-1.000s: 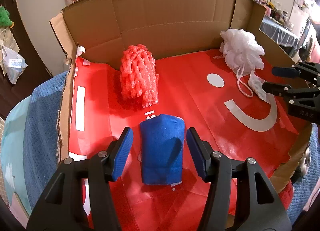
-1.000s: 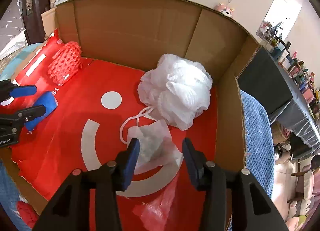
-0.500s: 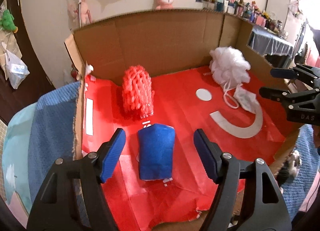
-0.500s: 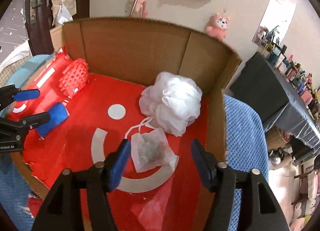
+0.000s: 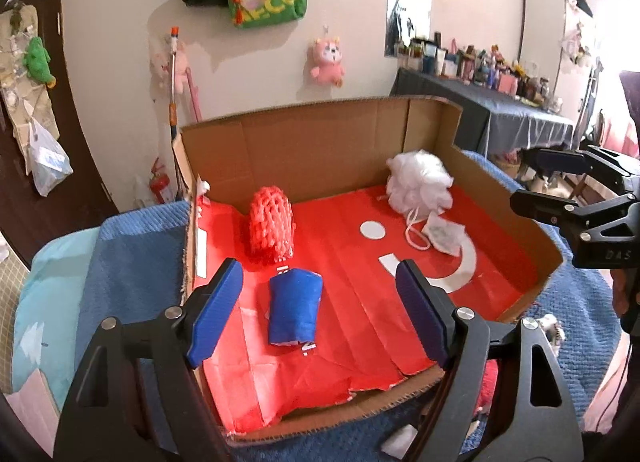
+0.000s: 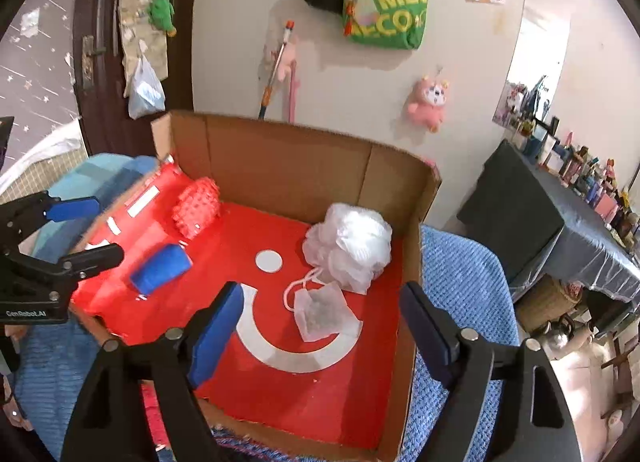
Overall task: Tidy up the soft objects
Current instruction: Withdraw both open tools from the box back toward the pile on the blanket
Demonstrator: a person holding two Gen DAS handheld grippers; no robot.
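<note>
A cardboard box [image 5: 320, 142] [image 6: 288, 174] with a red lining holds four soft things. A blue cloth roll [image 5: 294, 308] [image 6: 160, 268] lies at the front left, a red netted sponge [image 5: 272, 228] [image 6: 197, 206] behind it. A white mesh puff [image 5: 418, 182] [image 6: 348, 246] sits at the back right, with a small white pouch [image 5: 442, 236] [image 6: 320, 314] on its cord in front. My left gripper [image 5: 320, 312] [image 6: 76, 230] hovers above the blue roll, jaws opening, nothing between them. My right gripper [image 6: 322, 336] [image 5: 548, 182] hangs above the pouch, jaws opening, nothing held.
The box rests on a blue knitted blanket [image 5: 132, 254] [image 6: 460, 286] over a bed. A grey-covered table [image 5: 500, 110] [image 6: 560, 230] crowded with bottles stands to the right. Bags and plush toys [image 5: 328, 60] hang on the wall behind. A dark door [image 6: 100, 42] is at the left.
Both grippers rose and drew back from the box while their jaws widened. The blue roll and the pouch stayed lying on the red lining.
</note>
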